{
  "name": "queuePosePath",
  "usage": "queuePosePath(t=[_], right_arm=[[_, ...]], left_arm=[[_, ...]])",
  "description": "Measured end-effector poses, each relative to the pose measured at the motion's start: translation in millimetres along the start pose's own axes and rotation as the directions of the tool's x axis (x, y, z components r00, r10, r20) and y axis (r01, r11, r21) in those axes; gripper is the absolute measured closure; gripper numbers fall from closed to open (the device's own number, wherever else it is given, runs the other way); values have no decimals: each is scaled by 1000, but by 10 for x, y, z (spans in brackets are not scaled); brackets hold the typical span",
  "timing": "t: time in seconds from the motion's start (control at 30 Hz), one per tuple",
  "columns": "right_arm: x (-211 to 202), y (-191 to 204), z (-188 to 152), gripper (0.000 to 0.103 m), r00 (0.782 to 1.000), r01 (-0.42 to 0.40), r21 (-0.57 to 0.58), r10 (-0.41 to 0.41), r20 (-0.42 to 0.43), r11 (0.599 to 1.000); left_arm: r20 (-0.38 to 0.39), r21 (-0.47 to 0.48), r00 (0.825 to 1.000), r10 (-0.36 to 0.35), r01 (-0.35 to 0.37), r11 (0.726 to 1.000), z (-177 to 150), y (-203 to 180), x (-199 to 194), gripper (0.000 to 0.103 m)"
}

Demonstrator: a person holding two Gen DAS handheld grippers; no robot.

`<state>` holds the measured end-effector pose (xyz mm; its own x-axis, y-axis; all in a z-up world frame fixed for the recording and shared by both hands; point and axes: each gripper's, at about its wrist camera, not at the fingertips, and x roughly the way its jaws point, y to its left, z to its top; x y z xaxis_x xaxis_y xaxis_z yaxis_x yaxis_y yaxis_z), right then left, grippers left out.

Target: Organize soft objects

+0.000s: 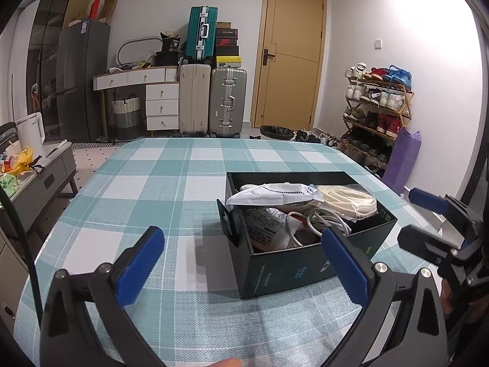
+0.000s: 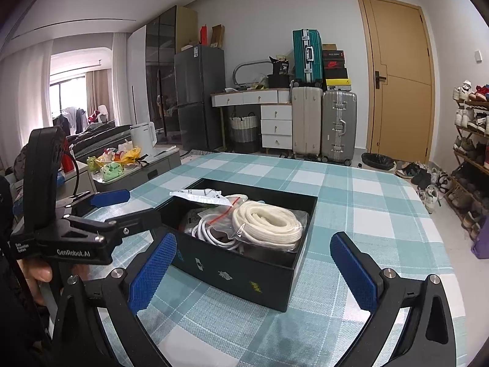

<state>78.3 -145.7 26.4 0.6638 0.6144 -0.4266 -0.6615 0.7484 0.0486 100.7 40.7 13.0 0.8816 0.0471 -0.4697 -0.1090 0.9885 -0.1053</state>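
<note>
A dark open box (image 1: 293,269) (image 2: 238,272) stands on the checked tablecloth. It holds a coil of cream rope in a clear bag (image 1: 348,200) (image 2: 269,223), a white cable (image 1: 327,220) (image 2: 211,232) and white printed packets (image 1: 275,194) (image 2: 201,197). My left gripper (image 1: 244,263) is open and empty, just left of and before the box; it shows in the right wrist view (image 2: 119,211). My right gripper (image 2: 253,272) is open and empty, its fingers either side of the box's near corner; it shows at the left wrist view's right edge (image 1: 424,220).
The table (image 1: 152,189) (image 2: 382,214) has a teal and white checked cloth. A low grey cabinet with bags (image 1: 39,177) (image 2: 128,165) stands to the left. Suitcases (image 1: 226,101), a door and a shoe rack (image 1: 376,113) are beyond the far edge.
</note>
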Motion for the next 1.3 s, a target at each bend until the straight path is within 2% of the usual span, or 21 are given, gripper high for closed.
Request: queuePosePath(t=[0.63,1.3], right_arm=[[-78,22,-43,1,999,22,-9,-21,40,1000],[-78,2,-40,1,999,21,-8,-21,39,1000]], left_arm=[[6,4,1000,2,-2,1000,4,1,-20,0],[6,4,1000,3,-3,1000,4,8,-19,0]])
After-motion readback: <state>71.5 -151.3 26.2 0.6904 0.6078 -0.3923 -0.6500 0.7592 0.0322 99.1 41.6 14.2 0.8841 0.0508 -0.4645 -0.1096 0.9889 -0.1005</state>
